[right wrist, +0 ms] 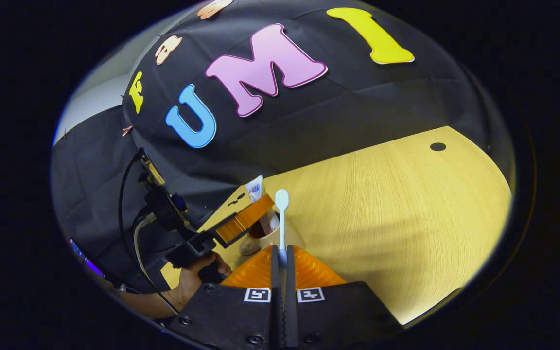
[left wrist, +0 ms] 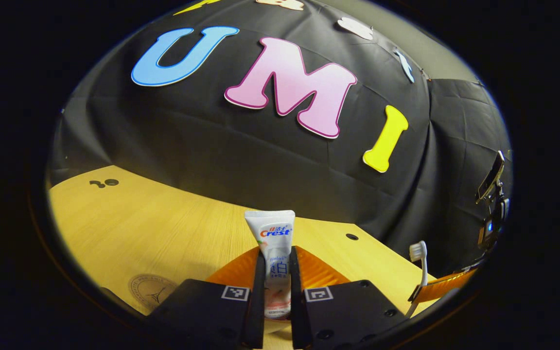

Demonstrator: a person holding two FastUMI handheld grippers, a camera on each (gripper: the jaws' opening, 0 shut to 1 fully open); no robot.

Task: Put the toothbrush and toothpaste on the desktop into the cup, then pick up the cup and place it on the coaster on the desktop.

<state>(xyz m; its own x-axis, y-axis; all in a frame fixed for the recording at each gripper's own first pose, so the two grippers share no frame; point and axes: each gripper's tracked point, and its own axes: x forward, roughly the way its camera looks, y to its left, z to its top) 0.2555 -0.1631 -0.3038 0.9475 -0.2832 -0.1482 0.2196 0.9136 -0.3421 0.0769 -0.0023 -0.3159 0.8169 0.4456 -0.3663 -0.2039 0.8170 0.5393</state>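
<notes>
Pinching the toothpaste (left wrist: 276, 262), the left tongs (left wrist: 276, 277) hold it upright above the tabletop (left wrist: 163, 233); the right tongs (right wrist: 280, 265) grip the toothbrush (right wrist: 281, 218) near the cup (right wrist: 260, 236). Neither seems dropped in yet, so loading and the move to the coaster (left wrist: 151, 290) remain.

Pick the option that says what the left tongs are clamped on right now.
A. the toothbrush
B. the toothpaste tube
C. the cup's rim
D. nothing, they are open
B: in the left gripper view the left tongs press from both sides on the upright toothpaste tube, while the toothbrush stands in the right tongs.
</notes>
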